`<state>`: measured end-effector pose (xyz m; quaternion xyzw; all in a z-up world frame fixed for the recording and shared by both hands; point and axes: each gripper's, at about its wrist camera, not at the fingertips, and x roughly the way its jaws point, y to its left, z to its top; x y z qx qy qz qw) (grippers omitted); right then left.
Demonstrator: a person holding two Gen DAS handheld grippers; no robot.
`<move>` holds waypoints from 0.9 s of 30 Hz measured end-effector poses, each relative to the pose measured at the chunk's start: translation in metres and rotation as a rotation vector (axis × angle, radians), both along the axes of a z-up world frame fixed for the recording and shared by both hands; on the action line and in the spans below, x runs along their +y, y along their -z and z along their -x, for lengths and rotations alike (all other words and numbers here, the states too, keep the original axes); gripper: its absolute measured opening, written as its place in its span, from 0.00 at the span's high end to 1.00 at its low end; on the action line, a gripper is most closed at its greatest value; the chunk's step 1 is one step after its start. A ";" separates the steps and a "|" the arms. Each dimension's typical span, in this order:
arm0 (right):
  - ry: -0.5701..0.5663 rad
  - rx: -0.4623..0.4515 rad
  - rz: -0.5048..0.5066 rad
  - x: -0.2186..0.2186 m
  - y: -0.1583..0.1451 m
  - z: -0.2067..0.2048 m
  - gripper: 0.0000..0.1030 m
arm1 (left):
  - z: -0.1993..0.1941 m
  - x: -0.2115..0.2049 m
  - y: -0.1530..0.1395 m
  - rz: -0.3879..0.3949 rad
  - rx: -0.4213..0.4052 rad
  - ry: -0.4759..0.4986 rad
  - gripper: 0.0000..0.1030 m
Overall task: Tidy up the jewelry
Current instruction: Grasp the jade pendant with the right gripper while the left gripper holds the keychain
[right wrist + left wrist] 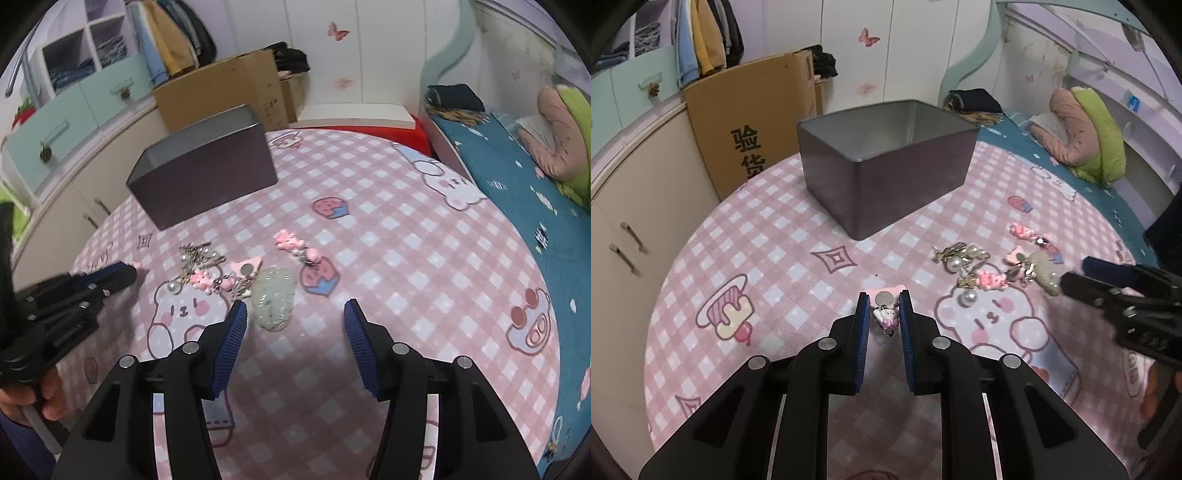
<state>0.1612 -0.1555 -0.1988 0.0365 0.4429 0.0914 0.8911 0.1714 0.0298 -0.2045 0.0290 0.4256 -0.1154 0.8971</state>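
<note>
An open dark metal box stands at the back of the pink checked table; it also shows in the right wrist view. My left gripper has its blue pads close on either side of a small pink and white charm. A heap of pearl and pink charms lies to its right. My right gripper is open and empty, just before a pale green ornament. A pink charm with a clasp lies farther back.
A cardboard box leans behind the table at the left by cream cabinets. A bed with a teal sheet runs along the right. The table edge curves off at the left.
</note>
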 end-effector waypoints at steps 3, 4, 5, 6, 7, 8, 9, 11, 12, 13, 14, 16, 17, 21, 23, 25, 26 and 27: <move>-0.028 -0.004 0.022 0.010 0.002 -0.004 0.48 | 0.003 0.004 -0.007 0.012 -0.010 -0.004 0.84; -0.032 -0.005 0.036 0.013 0.003 -0.006 0.48 | 0.004 0.005 -0.008 0.015 -0.013 -0.005 0.84; -0.038 -0.006 0.048 0.016 0.004 -0.008 0.48 | 0.004 0.006 -0.010 0.019 -0.015 -0.005 0.84; -0.044 -0.006 0.058 0.018 0.006 -0.010 0.48 | 0.004 0.007 -0.010 0.021 -0.015 -0.005 0.84; -0.045 -0.006 0.078 0.020 0.007 -0.012 0.48 | 0.005 0.008 -0.011 0.023 -0.014 -0.006 0.84; -0.046 -0.009 0.097 0.022 0.008 -0.012 0.48 | 0.005 0.010 -0.011 0.028 -0.014 -0.009 0.84; -0.052 -0.016 0.115 0.023 0.009 -0.012 0.48 | 0.005 0.011 -0.011 0.032 -0.012 -0.011 0.84; -0.066 -0.024 0.139 0.026 0.010 -0.012 0.49 | 0.006 0.015 -0.012 0.046 -0.011 -0.018 0.84; -0.071 -0.029 0.147 0.026 0.010 -0.011 0.50 | 0.006 0.015 -0.012 0.050 -0.010 -0.018 0.84; -0.079 -0.032 0.145 0.026 0.010 -0.011 0.51 | 0.006 0.015 -0.013 0.056 -0.007 -0.015 0.84; -0.084 -0.033 0.145 0.026 0.010 -0.010 0.56 | 0.006 0.015 -0.013 0.060 -0.005 -0.012 0.84; -0.101 -0.041 0.142 0.025 0.009 -0.010 0.68 | 0.006 0.014 -0.013 0.065 -0.004 -0.007 0.84; -0.107 -0.043 0.138 0.024 0.009 -0.010 0.73 | 0.006 0.013 -0.013 0.069 -0.004 -0.002 0.84; -0.106 -0.043 0.130 0.023 0.008 -0.008 0.73 | 0.009 0.011 -0.015 0.086 0.002 0.007 0.84; -0.093 -0.042 0.118 0.021 0.008 -0.006 0.73 | 0.010 0.011 -0.017 0.090 -0.001 0.008 0.84; -0.079 -0.040 0.090 0.016 0.007 -0.003 0.73 | 0.011 0.010 -0.021 0.094 -0.008 0.015 0.84; -0.073 -0.038 0.073 0.013 0.005 -0.001 0.73 | 0.012 0.009 -0.023 0.096 -0.012 0.018 0.84; -0.068 -0.041 0.064 0.011 0.004 0.001 0.73 | 0.013 0.008 -0.026 0.099 -0.016 0.025 0.84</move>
